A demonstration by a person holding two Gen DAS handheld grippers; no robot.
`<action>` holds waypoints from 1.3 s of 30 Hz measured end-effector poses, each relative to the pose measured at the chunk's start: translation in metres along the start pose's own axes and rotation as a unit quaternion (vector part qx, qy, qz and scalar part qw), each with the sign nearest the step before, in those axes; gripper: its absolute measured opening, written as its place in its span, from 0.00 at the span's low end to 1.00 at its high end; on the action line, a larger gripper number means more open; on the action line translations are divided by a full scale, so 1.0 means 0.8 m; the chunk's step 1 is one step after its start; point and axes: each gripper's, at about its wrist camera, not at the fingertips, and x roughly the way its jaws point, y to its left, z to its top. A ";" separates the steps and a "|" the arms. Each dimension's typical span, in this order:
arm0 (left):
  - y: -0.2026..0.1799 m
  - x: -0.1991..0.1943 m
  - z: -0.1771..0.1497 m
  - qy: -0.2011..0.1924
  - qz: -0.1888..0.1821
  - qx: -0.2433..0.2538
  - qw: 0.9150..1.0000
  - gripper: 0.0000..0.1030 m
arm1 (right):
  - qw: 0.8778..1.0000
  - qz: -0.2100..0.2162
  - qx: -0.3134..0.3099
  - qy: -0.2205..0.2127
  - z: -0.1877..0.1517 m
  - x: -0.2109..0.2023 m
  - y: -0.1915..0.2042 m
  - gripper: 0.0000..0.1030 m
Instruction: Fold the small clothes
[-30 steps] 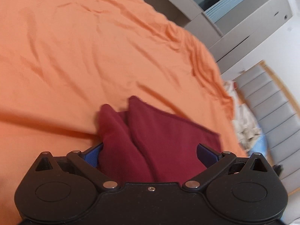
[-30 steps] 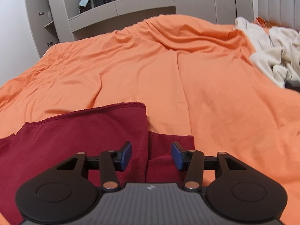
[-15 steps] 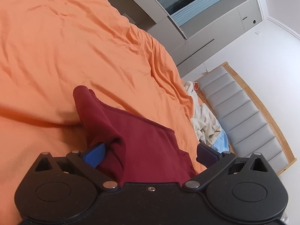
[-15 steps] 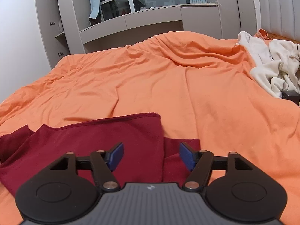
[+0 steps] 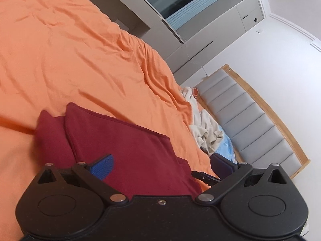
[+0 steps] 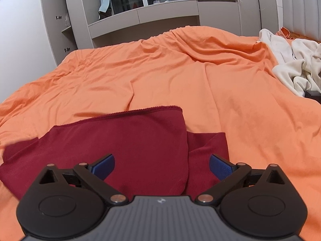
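A dark red garment (image 5: 124,144) lies folded on the orange bedsheet (image 5: 70,50). In the left wrist view a folded panel covers most of it and a sleeve-like flap (image 5: 50,136) sticks out at the left. My left gripper (image 5: 160,165) hovers over its near edge, jaws wide apart, nothing between the blue pads (image 5: 103,165). In the right wrist view the same red garment (image 6: 120,140) lies flat with a lower layer (image 6: 206,146) showing at the right. My right gripper (image 6: 161,167) is open above it, holding nothing.
A heap of cream and light blue clothes (image 5: 206,128) lies by the grey padded headboard (image 5: 250,120); the cream clothes (image 6: 295,64) show at right in the right wrist view. Grey cabinets (image 6: 160,14) stand beyond the bed. A dark object (image 5: 204,175) lies near the right finger.
My left gripper let go of the red cloth, which dropped flat onto the bed. The right gripper opened wider and drew back a little.
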 end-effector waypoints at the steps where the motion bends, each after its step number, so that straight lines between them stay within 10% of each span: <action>1: -0.002 -0.002 -0.003 -0.001 0.010 0.006 1.000 0.99 | 1.000 -0.003 -0.001 0.001 -0.001 0.001 0.002 1.00; 7: -0.010 -0.007 -0.027 0.016 0.044 0.031 0.998 0.99 | 0.999 -0.024 -0.027 -0.003 -0.010 0.006 0.023 1.00; 18: -0.001 0.015 -0.104 0.101 -0.069 -0.053 0.991 0.99 | 0.998 -0.029 -0.050 -0.004 -0.017 0.014 0.040 1.00; 32: 0.017 0.053 -0.103 0.038 0.031 -0.086 0.995 0.99 | 0.997 -0.031 -0.062 0.018 -0.031 0.029 0.049 1.00; 39: 0.003 0.081 -0.081 0.000 0.129 -0.013 0.992 0.99 | 0.997 -0.037 -0.065 0.016 -0.032 0.029 0.053 1.00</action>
